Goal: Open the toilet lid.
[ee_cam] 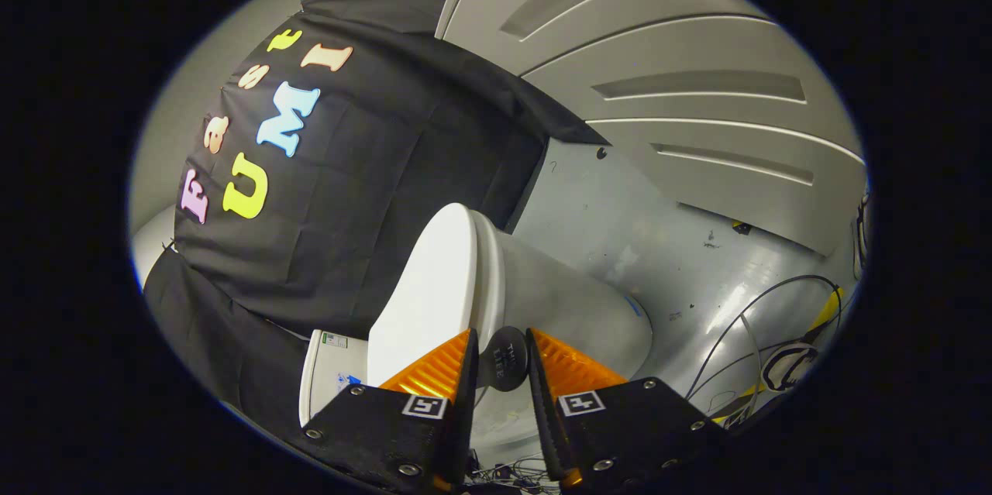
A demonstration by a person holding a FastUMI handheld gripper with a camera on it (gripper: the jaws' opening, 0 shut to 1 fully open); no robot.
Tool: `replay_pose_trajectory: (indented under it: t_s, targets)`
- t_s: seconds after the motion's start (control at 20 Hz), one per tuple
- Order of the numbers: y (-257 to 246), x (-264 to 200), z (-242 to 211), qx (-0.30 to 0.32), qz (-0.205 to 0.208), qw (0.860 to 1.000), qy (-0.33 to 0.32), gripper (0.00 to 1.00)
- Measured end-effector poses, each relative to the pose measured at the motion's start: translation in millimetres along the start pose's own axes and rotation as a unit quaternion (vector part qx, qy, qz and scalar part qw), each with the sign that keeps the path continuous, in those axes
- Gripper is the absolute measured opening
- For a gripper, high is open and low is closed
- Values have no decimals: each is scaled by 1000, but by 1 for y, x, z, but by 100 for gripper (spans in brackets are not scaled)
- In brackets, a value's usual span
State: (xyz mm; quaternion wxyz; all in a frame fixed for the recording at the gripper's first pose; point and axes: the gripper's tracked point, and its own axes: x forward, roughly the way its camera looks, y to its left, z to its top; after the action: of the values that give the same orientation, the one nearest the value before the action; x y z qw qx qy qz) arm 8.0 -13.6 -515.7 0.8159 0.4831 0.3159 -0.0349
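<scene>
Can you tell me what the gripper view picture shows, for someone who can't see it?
The gripper has its two fingers closed around a small dark round knob fixed to the white toilet lid. The toilet stands against black cloth, with cables on the grey floor.

Gripper [501, 359] fingers narrowly parted, clamping a small round knob [508, 358]

You have one toilet [542, 301] ahead of you, with one toilet lid [426, 293] on it and one round dark knob [505, 358] at the lid's edge. One hand-held gripper [500, 359] with two fingers closes on that knob. One panelled door [682, 92] stands beyond; several cables [767, 324] lie on the floor [659, 247], too tangled to count.
</scene>
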Motion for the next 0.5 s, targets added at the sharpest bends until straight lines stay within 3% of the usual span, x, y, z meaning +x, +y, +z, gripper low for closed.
replay_pose_trajectory:
  t_s: [0.5]
  targets:
    - [15, -9, 10, -26, -1, 999, -27, 2]
